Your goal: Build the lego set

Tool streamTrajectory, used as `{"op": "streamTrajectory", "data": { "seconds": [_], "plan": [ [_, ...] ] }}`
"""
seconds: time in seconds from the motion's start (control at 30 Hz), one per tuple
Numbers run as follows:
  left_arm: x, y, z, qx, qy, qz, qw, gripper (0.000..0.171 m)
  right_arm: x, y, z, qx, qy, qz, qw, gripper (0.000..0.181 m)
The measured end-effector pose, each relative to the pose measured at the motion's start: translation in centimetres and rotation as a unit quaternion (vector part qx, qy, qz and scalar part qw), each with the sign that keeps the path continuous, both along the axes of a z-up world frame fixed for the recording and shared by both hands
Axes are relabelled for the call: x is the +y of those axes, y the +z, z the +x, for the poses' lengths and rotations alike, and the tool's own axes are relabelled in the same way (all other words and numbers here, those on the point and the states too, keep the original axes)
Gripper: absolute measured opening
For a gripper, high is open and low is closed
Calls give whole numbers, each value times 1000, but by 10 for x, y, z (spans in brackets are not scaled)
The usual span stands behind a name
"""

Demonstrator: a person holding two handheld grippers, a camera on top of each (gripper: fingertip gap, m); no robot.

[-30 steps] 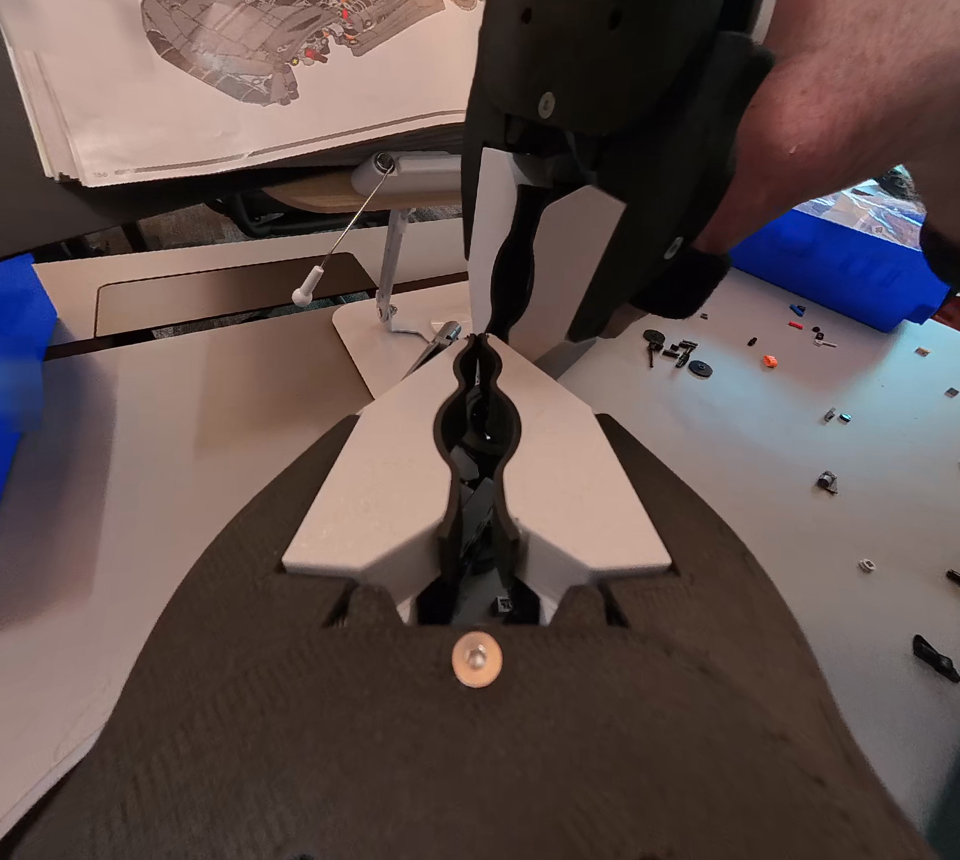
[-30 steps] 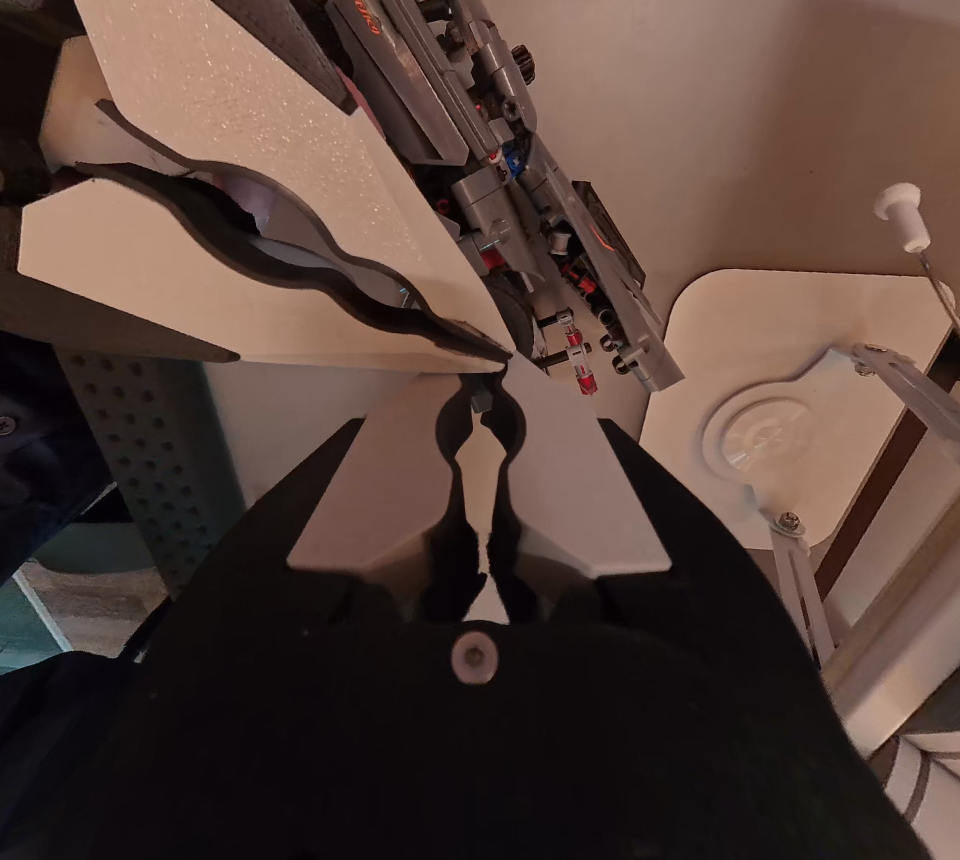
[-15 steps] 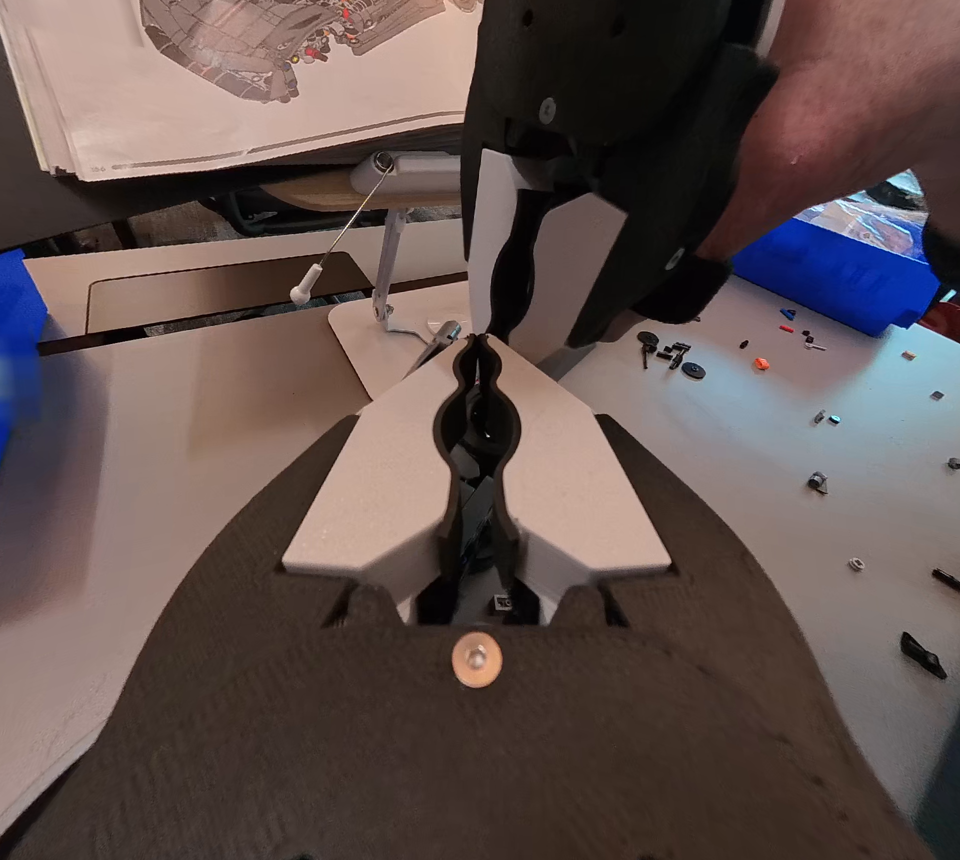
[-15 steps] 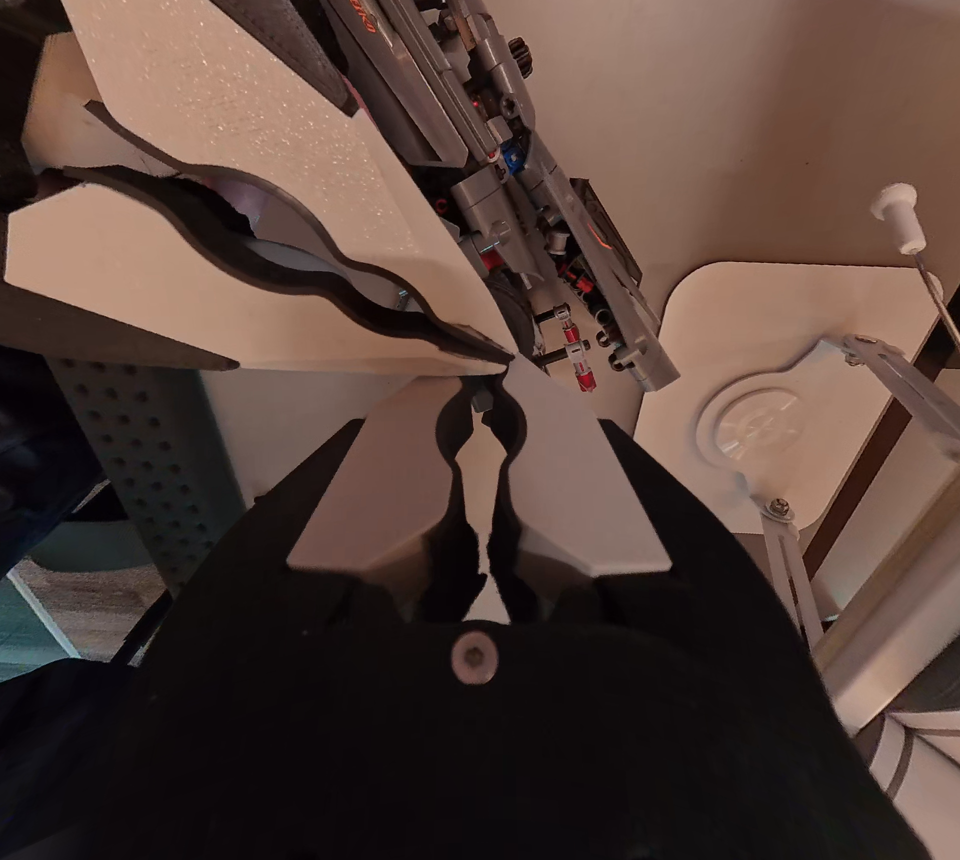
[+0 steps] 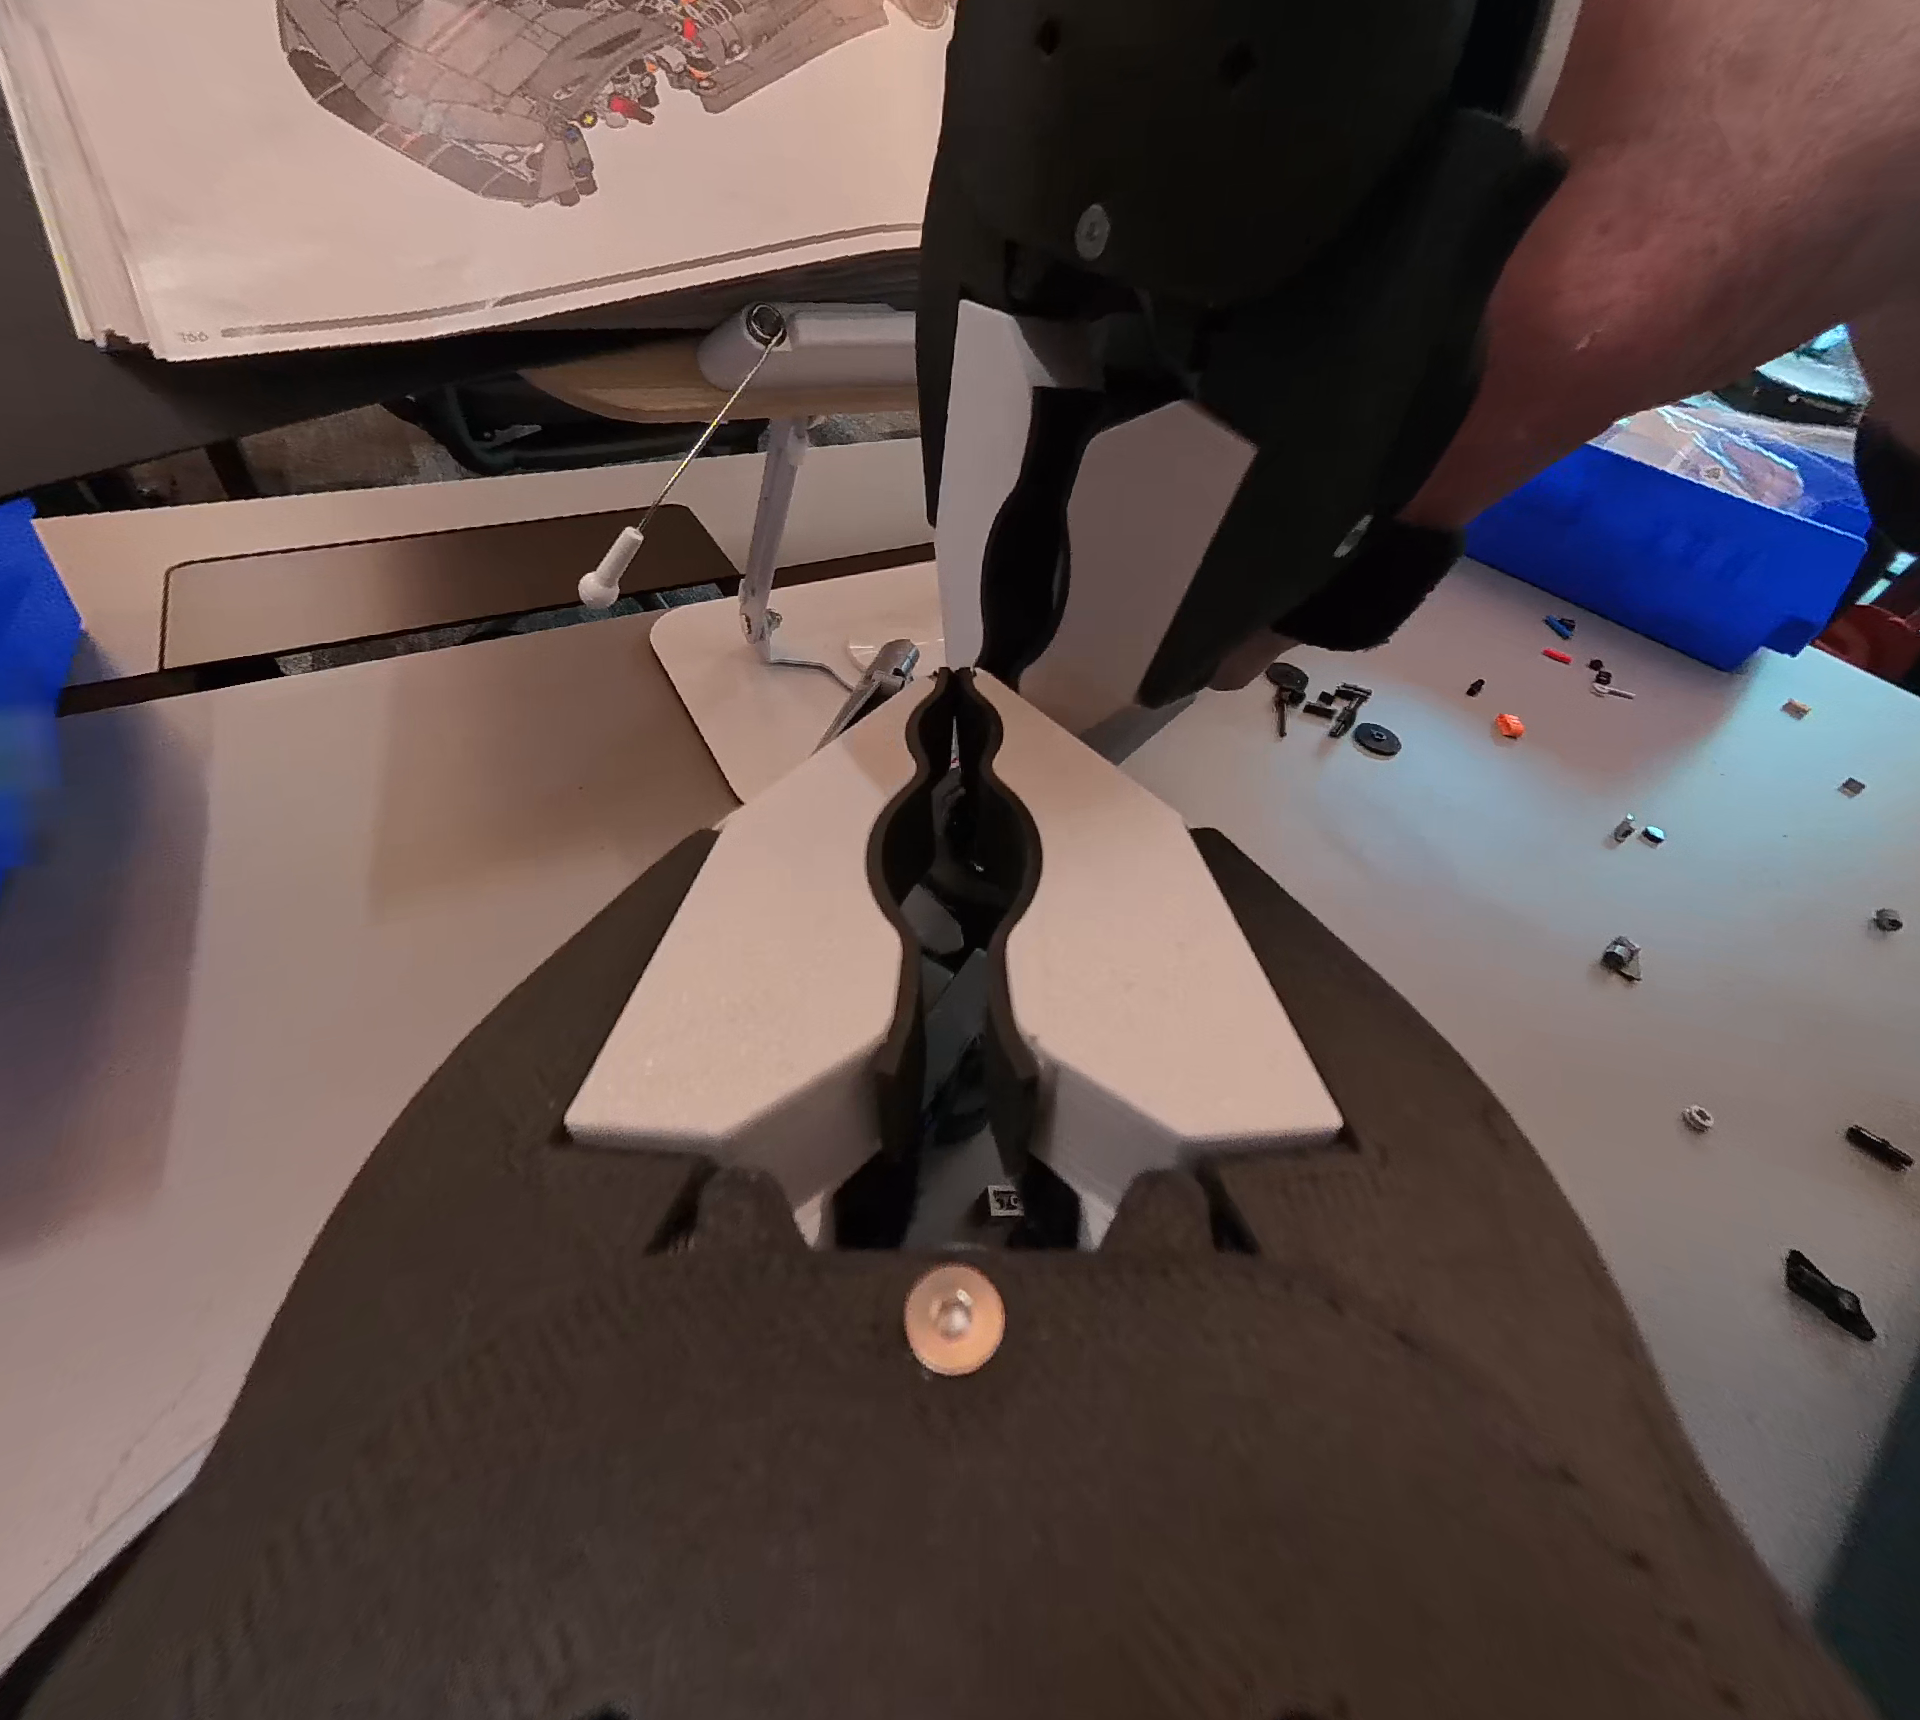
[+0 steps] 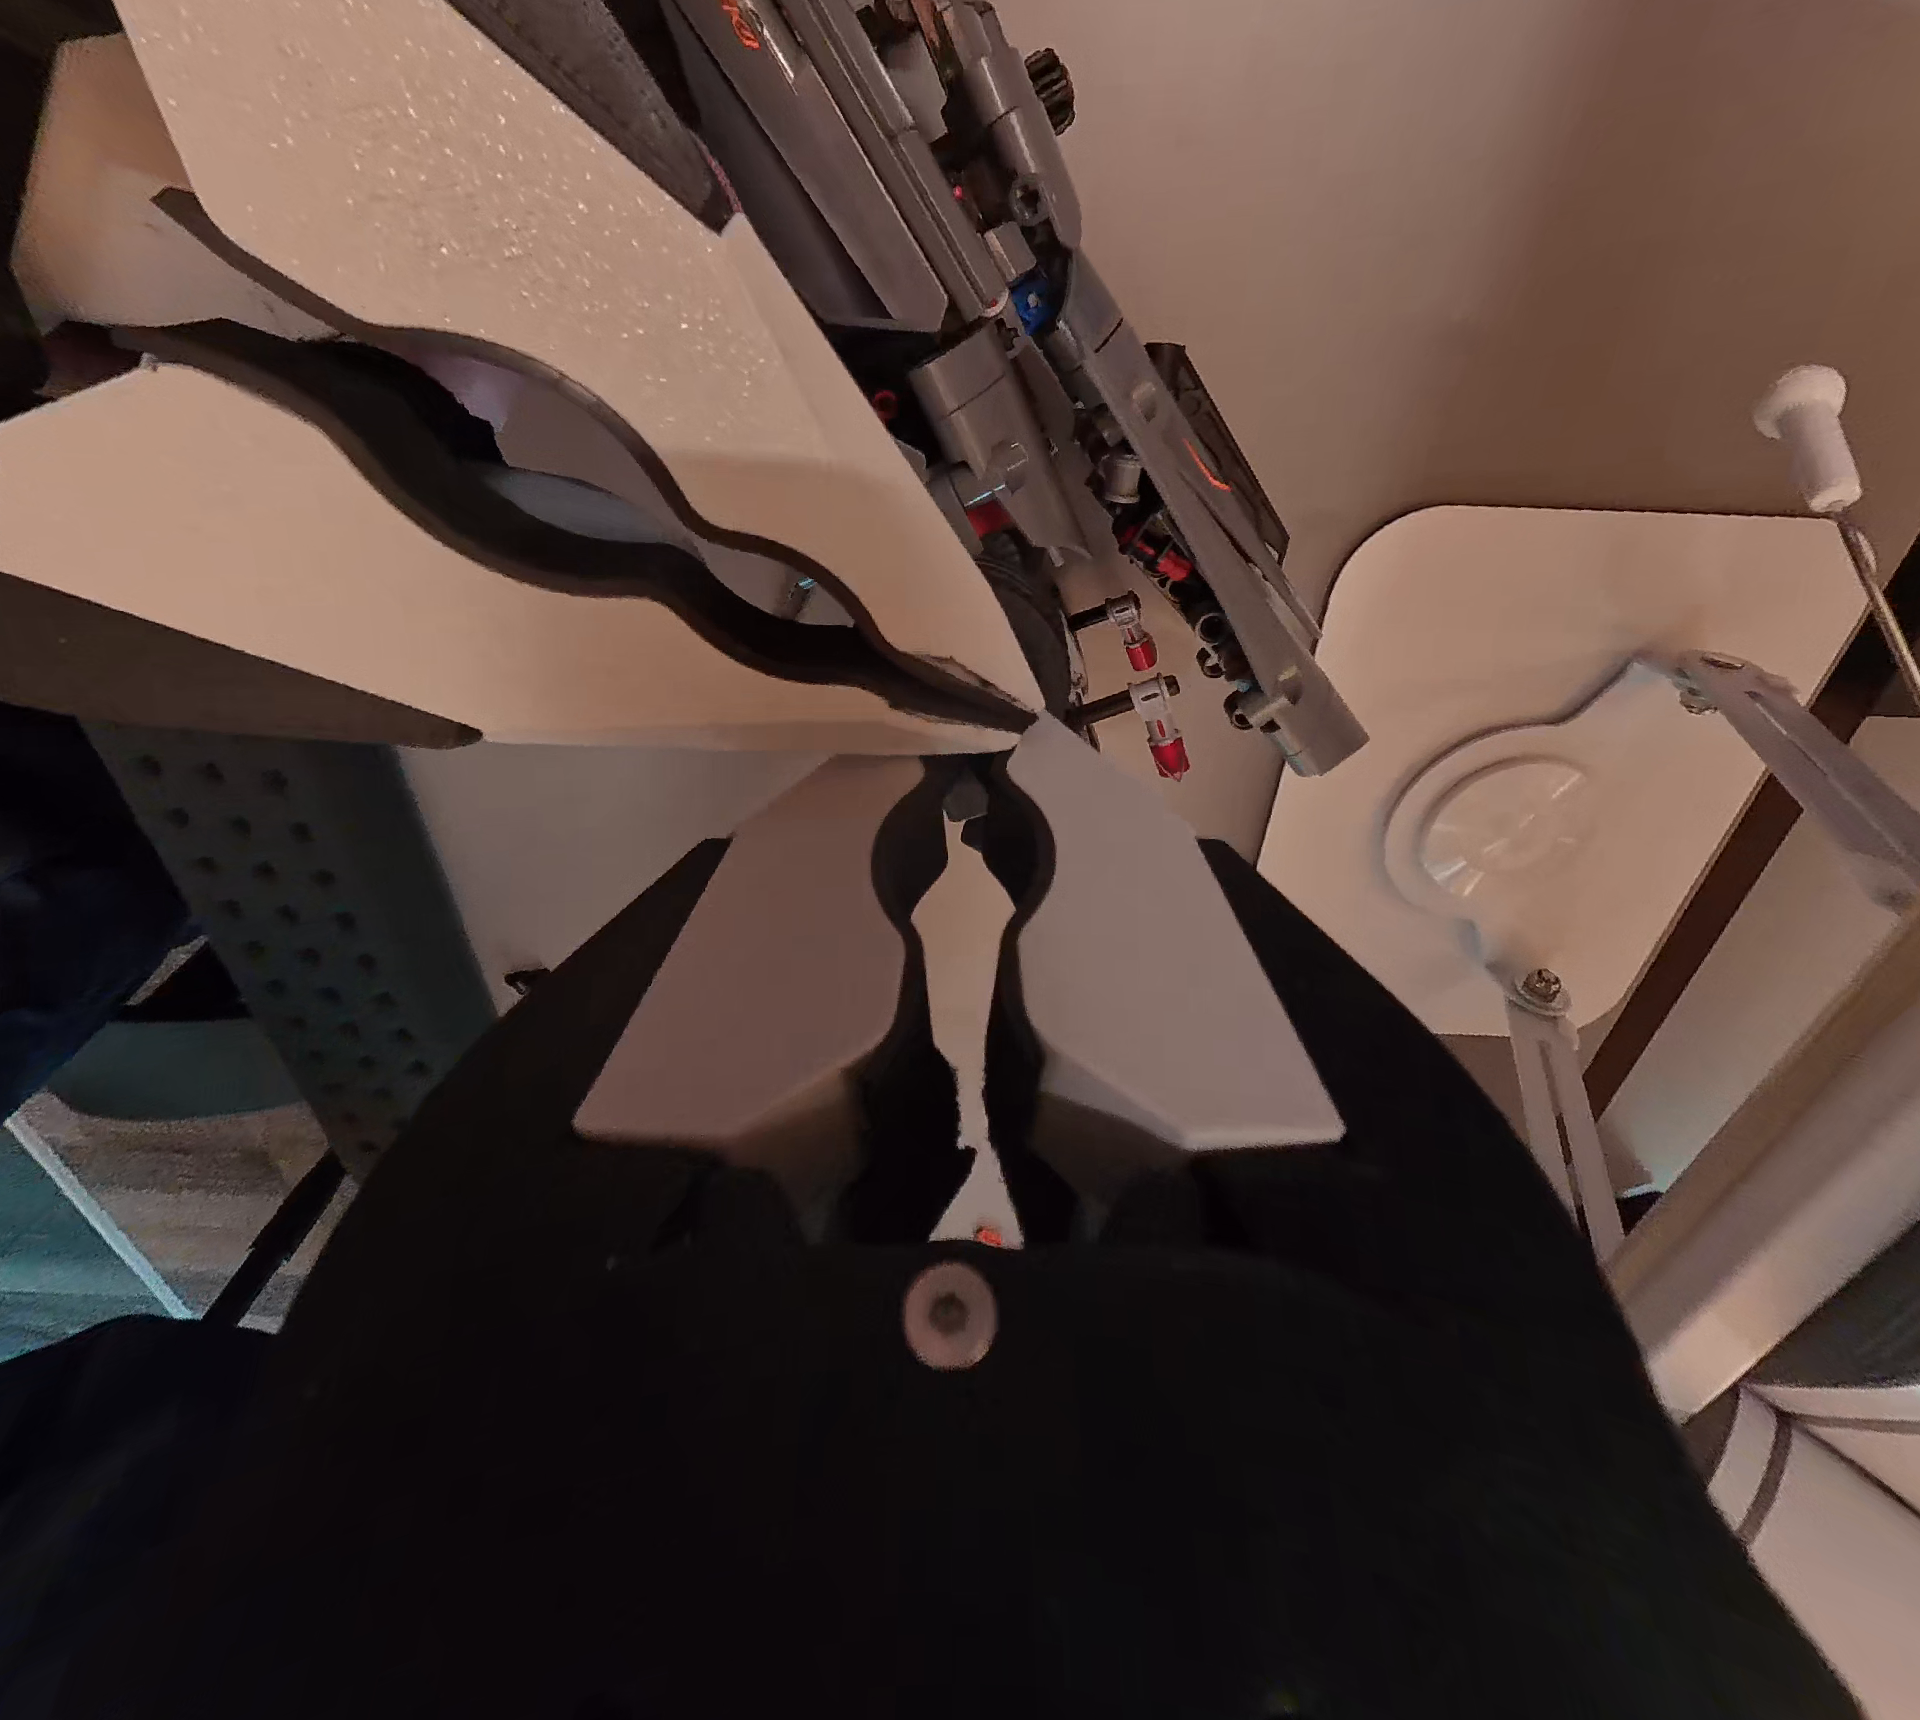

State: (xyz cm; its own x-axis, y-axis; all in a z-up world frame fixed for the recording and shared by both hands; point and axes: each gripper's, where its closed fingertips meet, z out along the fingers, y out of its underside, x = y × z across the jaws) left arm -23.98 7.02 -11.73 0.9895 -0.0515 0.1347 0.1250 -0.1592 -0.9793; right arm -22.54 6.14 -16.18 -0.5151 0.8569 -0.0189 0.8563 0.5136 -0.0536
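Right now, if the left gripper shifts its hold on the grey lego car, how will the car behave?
The lego car is long and sticks out well past the left gripper, so it would likely swing. Thin pins with red tips jut from its side and look easy to knock off. Its smooth grey panels may slip between the fingers.

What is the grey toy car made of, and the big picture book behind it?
The grey model car looks like hard, smooth plastic: moulded beams, pins and a slight sheen. The open instruction booklet looks like glossy paper: stacked thin page edges and faint glare on the print.
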Motion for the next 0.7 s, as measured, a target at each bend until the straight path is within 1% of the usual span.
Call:
{"op": "streamTrajectory", "data": {
  "seconds": [0.13, 0.37, 0.47, 0.53, 0.57, 0.6, 0.67, 0.7],
  "plan": [
    [0, 0, -1, -4, 1, -1, 1000, 0, 0, 0, -1, -3, -1, 15, 1000, 0],
    [0, -1, -1, 2, 3, -4, 1000, 0, -1, 0, -1, 0, -9, 5, 1000, 0],
    [-1, 0, -2, 0, 2, -2, 1000, 0, 1, 0, -5, 7, -12, 27, 1000, 0],
    [0, 0, -7, 5, 18, -1, 1000, 0, 7, -1, -9, 19, -7, 54, 998, 0],
    [0, 0, -4, 7, 6, -1, 1000, 0, 8, -2, -8, 22, -8, 58, 998, 0],
    [0, 2, -4, 2, 3, 9, 1000, 0, 8, 0, -8, 35, -22, 52, 998, 0],
    [0, 3, -4, 2, 3, 12, 1000, 0, 12, 13, -13, 96, -36, 53, 993, 0],
    [0, 2, -3, 5, 0, 11, 1000, 0, 16, 21, -12, 125, -41, 48, 990, 8]
  ]
}}
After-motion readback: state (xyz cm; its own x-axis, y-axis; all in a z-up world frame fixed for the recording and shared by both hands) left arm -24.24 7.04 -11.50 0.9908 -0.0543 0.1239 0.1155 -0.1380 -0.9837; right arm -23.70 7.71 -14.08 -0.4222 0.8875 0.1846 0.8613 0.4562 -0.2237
